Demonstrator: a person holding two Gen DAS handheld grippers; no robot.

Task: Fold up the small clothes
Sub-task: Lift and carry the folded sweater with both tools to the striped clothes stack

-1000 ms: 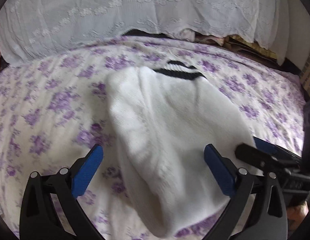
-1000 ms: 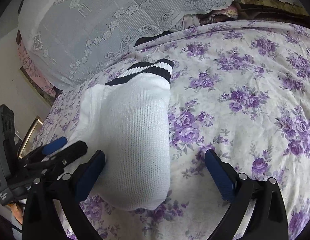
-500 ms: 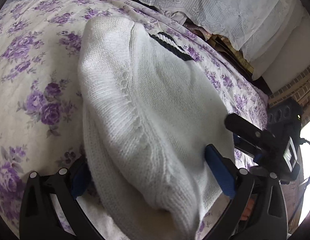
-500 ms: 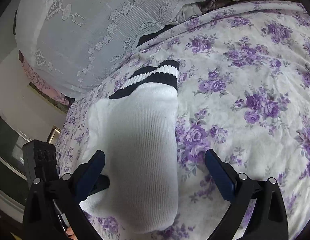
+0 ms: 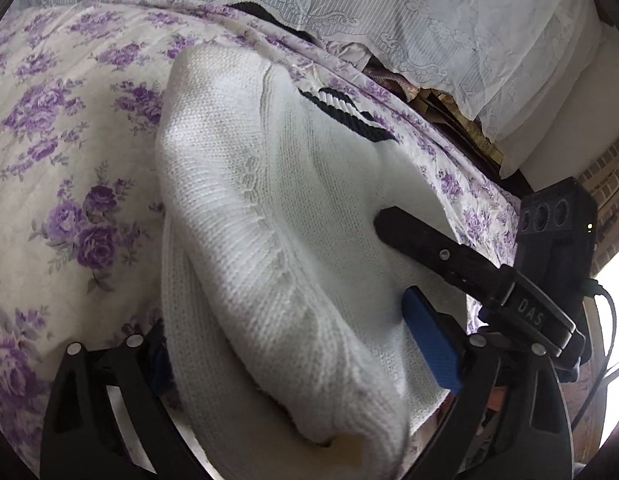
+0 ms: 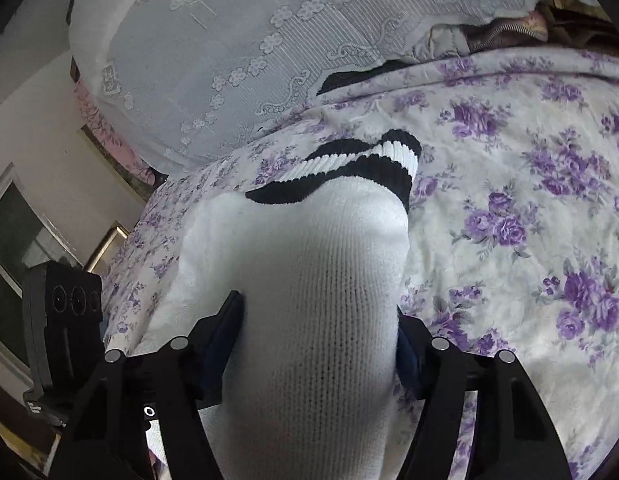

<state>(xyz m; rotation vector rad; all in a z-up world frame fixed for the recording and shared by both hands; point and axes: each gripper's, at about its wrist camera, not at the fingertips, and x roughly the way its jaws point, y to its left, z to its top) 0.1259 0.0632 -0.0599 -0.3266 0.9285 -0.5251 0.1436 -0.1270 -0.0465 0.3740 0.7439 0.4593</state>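
**Floral bedspread with a white sock gripped at its toe end by two claws**

Purple roses on a cream bedspread [image 6: 529, 208] fill both views, and a white sock [image 5: 277, 216] lies along it. The sock's toe end is nearest the cameras; its cuff, ringed with two black stripes [image 6: 373, 164], points away toward the head of the bed.

From the left wrist view, the left claw [image 5: 293, 356] has its blue pads [image 5: 429, 340] pressed against either side of the sock's toe end, with knit fabric bulging up between them; the left pad is mostly hidden under the cloth. The right claw's black fingers [image 5: 449, 256] reach in from the right and press into the sock's edge.

From the right wrist view, the right claw [image 6: 317, 328] is clenched on the same toe end, the sock squeezed narrow between its pads. The other tool's black camera housing [image 6: 65, 308] shows at left.

Beyond the bedspread, a white lace cover [image 6: 229, 48] drapes over bedding at the head of the bed. A brick wall [image 5: 605, 184] appears at far right.
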